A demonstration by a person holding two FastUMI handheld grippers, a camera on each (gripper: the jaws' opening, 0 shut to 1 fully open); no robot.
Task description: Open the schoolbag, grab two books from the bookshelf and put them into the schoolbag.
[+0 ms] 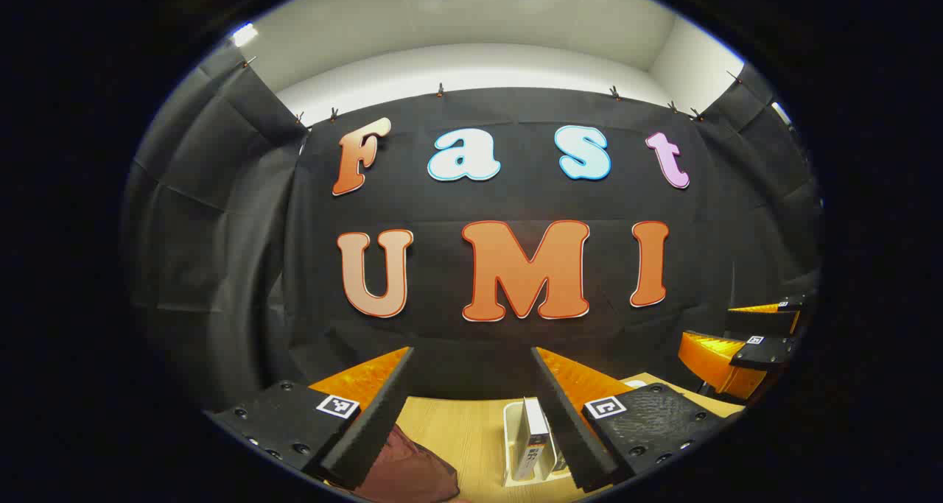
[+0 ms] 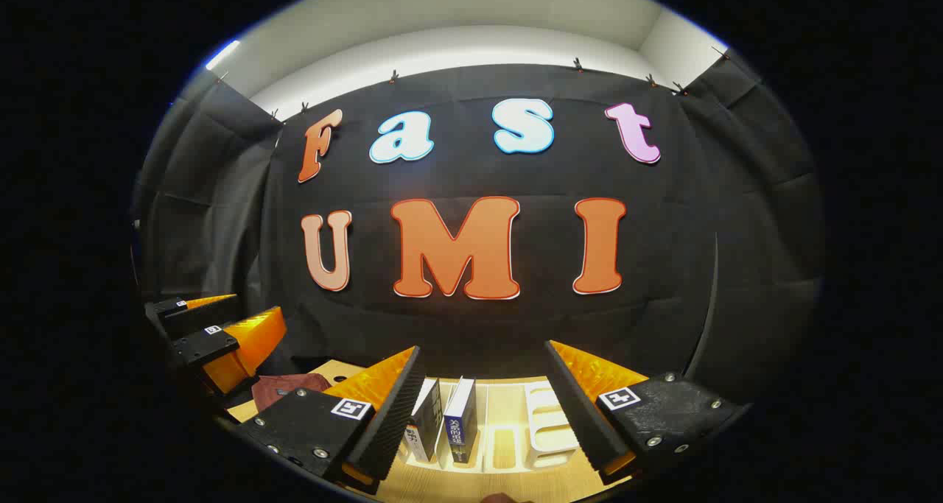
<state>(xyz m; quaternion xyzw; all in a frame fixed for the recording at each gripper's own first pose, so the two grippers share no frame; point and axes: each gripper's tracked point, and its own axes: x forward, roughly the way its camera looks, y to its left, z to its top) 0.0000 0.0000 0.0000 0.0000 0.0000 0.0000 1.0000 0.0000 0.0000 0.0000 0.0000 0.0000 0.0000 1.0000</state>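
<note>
Both grippers up high, aimed at the black cloth wall. Left gripper with fingers spread wide, nothing between them; same story for the right gripper, fingers apart and empty. Small square black-and-white markers stuck on top of each finger block. Down on the wooden table, a white book rack with upright dividers, seen through the gap of the left gripper, one book standing in it. From the right gripper view, two books upright in the left slots of that rack, leaning a little, spines forward; writing on the spines too small to read. Right slots of the rack bare. Dark red schoolbag lying on the table at lower left in the left gripper view, partly hidden behind the left finger; again as a dark red heap left of the rack in the right gripper view, just under the other gripper. Zip not discernible, so open or closed cannot be told.
</note>
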